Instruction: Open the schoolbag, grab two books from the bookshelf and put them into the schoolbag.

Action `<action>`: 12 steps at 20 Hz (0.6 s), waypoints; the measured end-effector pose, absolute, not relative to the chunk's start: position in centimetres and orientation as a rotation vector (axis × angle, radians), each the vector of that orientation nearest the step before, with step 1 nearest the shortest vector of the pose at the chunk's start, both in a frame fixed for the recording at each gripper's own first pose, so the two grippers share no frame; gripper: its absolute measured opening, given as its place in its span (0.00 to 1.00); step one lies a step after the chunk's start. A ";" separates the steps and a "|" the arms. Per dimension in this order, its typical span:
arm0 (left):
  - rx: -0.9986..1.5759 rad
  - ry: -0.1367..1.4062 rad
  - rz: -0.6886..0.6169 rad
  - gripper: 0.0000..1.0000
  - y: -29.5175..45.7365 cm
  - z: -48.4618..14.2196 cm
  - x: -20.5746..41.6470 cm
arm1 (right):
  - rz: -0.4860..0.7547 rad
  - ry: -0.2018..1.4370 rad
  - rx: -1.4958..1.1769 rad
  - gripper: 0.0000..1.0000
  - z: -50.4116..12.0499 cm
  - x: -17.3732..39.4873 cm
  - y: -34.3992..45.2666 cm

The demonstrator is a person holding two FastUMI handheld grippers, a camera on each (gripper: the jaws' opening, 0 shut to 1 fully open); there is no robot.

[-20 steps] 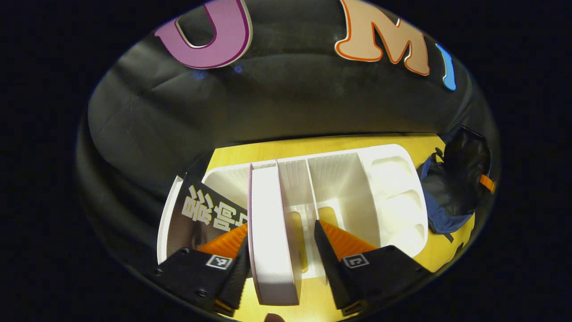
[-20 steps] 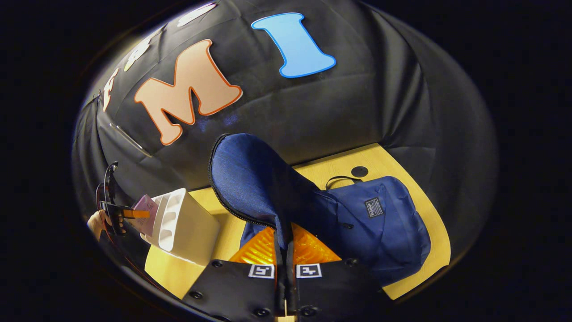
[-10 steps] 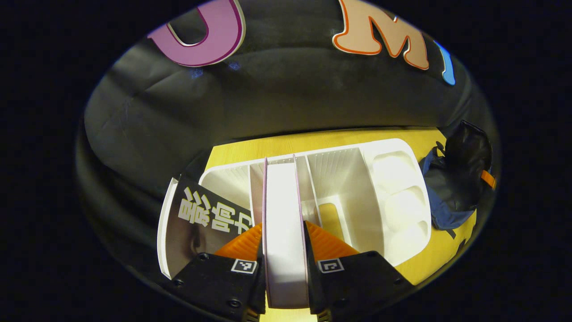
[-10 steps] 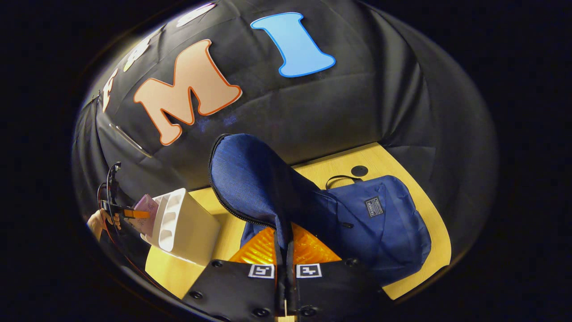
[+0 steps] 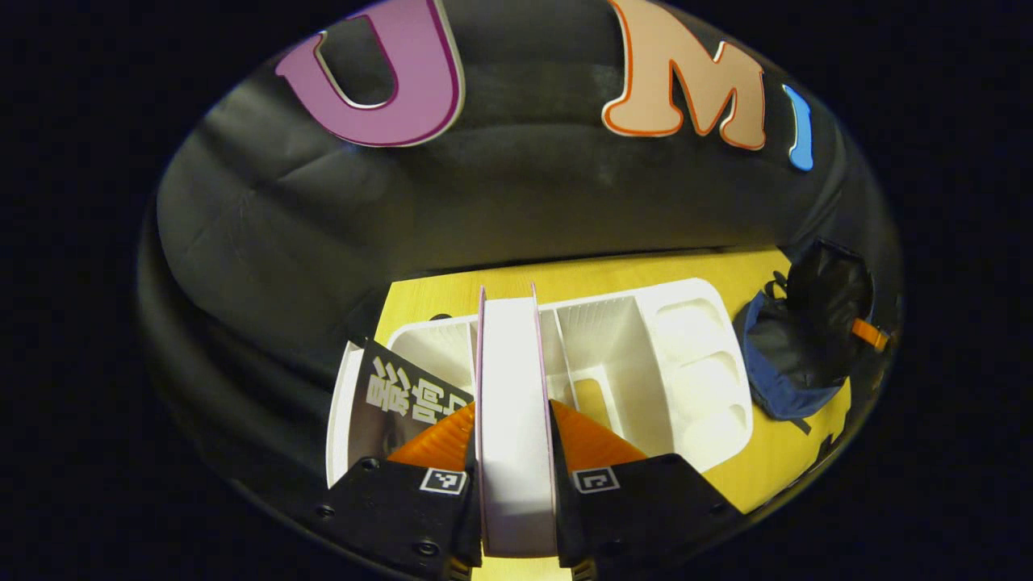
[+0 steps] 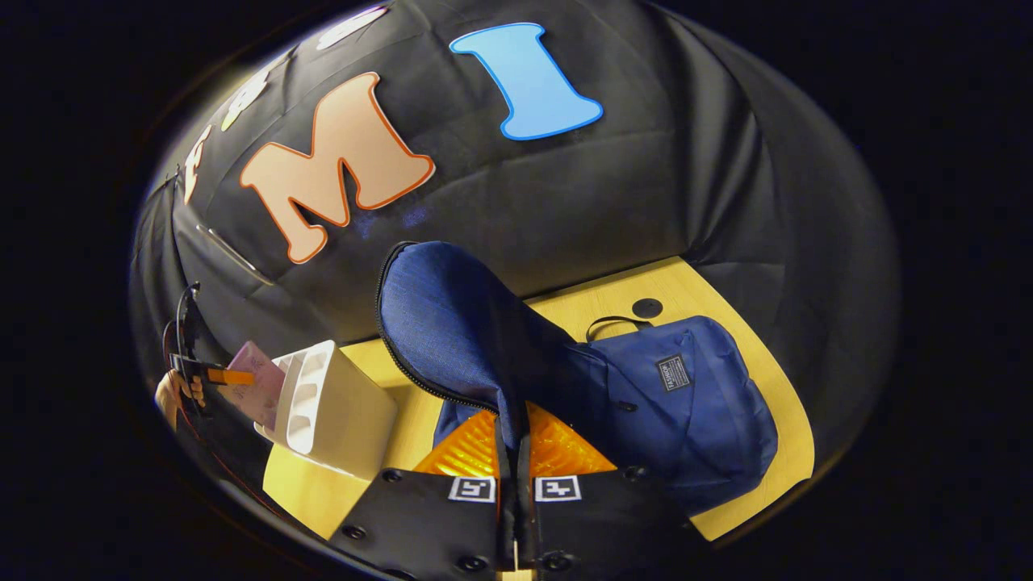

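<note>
In the left gripper view my left gripper [image 5: 512, 424] is shut on a pink-covered book [image 5: 508, 403], held page-edge up and partly lifted from the white bookshelf [image 5: 670, 363]. A dark book [image 5: 395, 395] leans in the shelf's left slot. In the right gripper view my right gripper [image 6: 514, 436] is shut on the raised flap [image 6: 452, 323] of the blue schoolbag [image 6: 686, 403], holding it up. The left gripper [image 6: 206, 375] with the pink book [image 6: 250, 391] shows far left above the bookshelf [image 6: 339, 411].
The yellow table [image 6: 726, 323] carries the shelf and bag; a dark round hole [image 6: 647, 307] lies behind the bag. The schoolbag [image 5: 807, 347] sits right of the shelf in the left gripper view. A hand [image 6: 169, 395] holds the left gripper.
My left gripper closed on the pink book, then lifted it upward out of the shelf. The right gripper keeps holding the flap still.
</note>
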State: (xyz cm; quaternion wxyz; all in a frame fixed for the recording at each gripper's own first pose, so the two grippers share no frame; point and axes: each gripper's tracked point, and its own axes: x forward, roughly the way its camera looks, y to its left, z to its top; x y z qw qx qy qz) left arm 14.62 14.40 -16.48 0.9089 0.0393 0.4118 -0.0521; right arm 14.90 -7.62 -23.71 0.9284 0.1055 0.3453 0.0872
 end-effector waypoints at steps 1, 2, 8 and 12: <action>0.078 0.832 -0.102 0.33 14.9 -15.6 14.8 | 0.178 0.707 0.216 0.02 -23.7 14.8 -7.7; 0.065 0.810 -0.098 0.33 15.1 -14.4 14.9 | 0.178 0.706 0.214 0.03 -23.6 14.9 -7.7; -0.172 0.698 -0.090 0.32 15.1 -7.3 15.2 | 0.171 0.713 0.218 0.04 -23.6 14.8 -7.9; -0.363 0.654 -0.129 0.30 13.8 -4.2 14.9 | 0.171 0.714 0.214 0.02 -23.6 14.7 -8.0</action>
